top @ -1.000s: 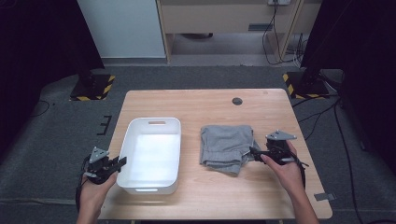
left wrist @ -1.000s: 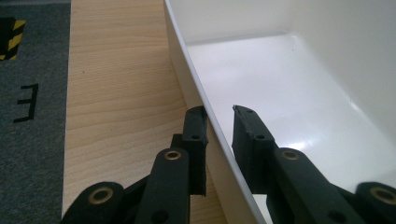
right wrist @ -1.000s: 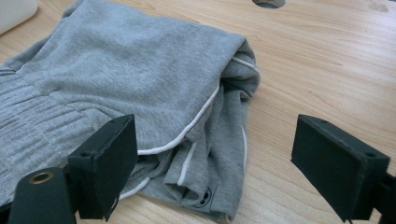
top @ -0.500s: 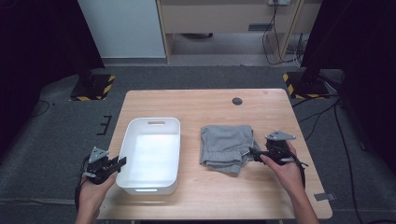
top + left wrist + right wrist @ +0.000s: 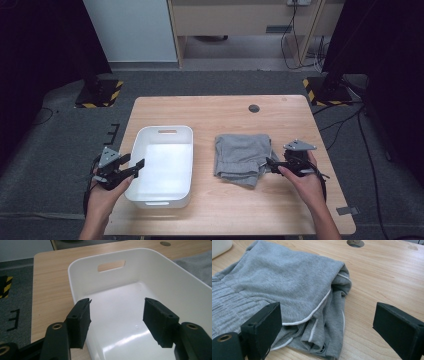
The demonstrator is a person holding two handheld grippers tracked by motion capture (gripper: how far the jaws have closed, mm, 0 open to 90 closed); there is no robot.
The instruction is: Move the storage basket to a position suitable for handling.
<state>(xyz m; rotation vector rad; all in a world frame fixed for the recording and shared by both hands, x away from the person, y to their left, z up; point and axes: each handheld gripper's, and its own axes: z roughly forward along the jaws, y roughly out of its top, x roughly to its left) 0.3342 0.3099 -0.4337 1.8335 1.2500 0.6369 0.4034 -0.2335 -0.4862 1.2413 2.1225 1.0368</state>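
Folded grey sweat shorts (image 5: 243,157) lying flat on the right half of the wooden table (image 5: 220,112), between the middle and the right edge, apart from the white plastic bin (image 5: 162,167) near the left edge. Long side running from the near edge toward the far edge; ribbed waistband toward the near edge, loose white-piped hem flaps toward the right edge. Right gripper (image 5: 272,163) wide open at the right side of the shorts, holding nothing; one jaw over the cloth, the other over bare wood. Left gripper (image 5: 134,167) partly open, jaws just been opening, nothing between them, hanging over the bin's near left corner. Could go wrong: pinching only the top flap, so the fold falls open on lifting. Could also scrape the wood, or knock the bin.
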